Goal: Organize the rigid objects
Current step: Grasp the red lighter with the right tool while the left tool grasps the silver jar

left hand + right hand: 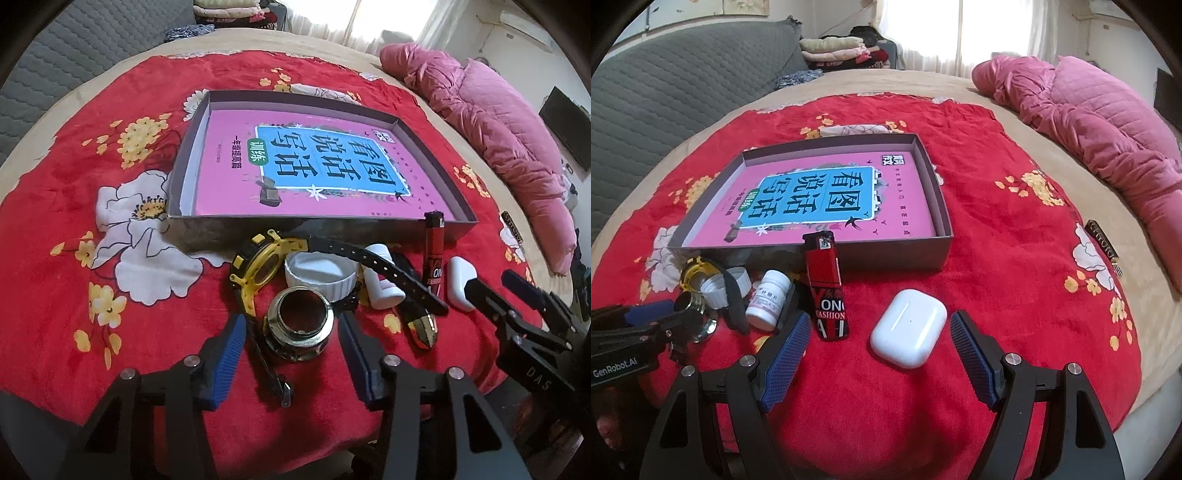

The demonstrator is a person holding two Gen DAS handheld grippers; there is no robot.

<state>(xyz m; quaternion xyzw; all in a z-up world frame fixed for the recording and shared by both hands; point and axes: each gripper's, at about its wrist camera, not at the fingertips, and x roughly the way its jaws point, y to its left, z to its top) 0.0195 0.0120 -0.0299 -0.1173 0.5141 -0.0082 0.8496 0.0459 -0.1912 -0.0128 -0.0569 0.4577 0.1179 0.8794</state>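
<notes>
My left gripper (291, 319) stands open around a metal threaded fitting (299, 325) on the red flowered blanket; the left pad is clear of it and the right pad is very near it. A yellow watch (266, 262) with a black strap, a white cap (319, 275), a white pill bottle (380, 284) and a red lighter (434, 251) lie just beyond. My right gripper (880, 319) is open, and a white earbud case (908, 328) lies between its fingertips, nearer the right one. A shallow grey box (886, 254) holding a pink book sits behind them.
A pink quilt (1089, 110) is bunched along the right of the bed. Grey padding (665, 92) and folded clothes (842, 51) are at the back left. A small dark tag (1102, 240) lies at the blanket's right edge.
</notes>
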